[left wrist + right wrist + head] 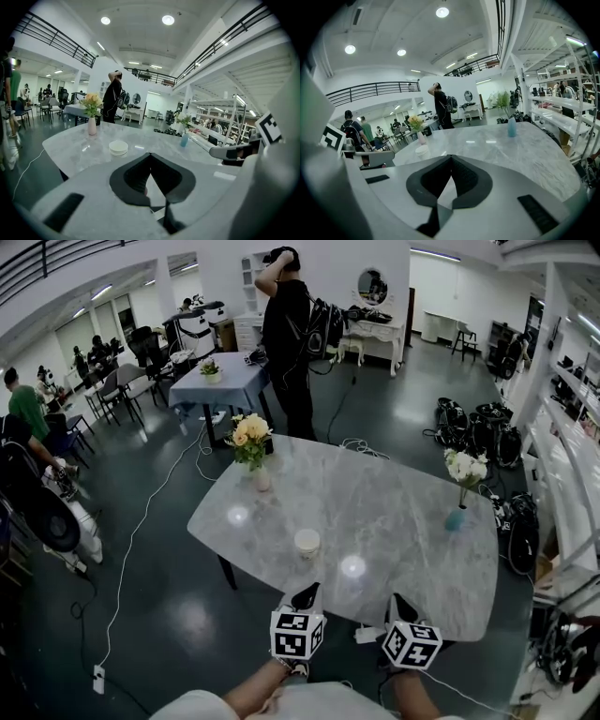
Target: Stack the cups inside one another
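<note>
A short stack of white cups (307, 543) stands on the marble table (403, 521), near its front middle. The same stack shows as a low white stack (118, 148) in the left gripper view and as a small white cup (422, 150) in the right gripper view. My left gripper (307, 596) hangs at the table's near edge, just in front of the stack, shut with nothing in it. My right gripper (401, 607) is beside it to the right, also shut and empty. Both point forward and a little down.
A pink vase of yellow flowers (251, 448) stands at the table's far left. A blue vase with white flowers (461, 486) stands at its right. A person (289, 338) stands beyond the table. Cables (141, 521) trail on the dark floor at left; bags (473, 427) lie at right.
</note>
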A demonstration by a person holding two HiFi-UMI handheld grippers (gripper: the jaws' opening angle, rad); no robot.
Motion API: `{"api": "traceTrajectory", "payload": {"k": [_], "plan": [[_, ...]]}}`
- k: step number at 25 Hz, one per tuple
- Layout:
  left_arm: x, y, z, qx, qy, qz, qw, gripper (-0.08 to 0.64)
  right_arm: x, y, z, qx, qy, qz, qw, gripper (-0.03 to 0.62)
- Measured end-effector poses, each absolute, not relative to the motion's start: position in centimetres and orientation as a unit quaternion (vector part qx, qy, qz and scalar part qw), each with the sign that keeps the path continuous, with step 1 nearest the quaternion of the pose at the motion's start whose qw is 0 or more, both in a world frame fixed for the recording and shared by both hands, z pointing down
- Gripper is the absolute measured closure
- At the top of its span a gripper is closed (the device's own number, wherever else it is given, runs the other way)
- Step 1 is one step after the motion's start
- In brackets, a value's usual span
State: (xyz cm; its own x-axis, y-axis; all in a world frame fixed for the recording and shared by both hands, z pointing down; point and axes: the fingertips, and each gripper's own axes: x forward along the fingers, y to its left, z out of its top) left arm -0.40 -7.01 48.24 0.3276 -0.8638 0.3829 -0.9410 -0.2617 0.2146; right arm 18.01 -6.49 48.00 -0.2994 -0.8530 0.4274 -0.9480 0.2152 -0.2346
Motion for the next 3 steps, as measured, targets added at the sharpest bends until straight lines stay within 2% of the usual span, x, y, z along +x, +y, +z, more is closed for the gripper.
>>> {"api": "traceTrajectory", "payload": {"k": [3], "plan": [[-0.39,-6.84,48.46,0.787,-0.573,0.096,0.206,0.551,18.32,-6.28,48.1,0.585,-0.771,0.23,0.104,0.584]]}}
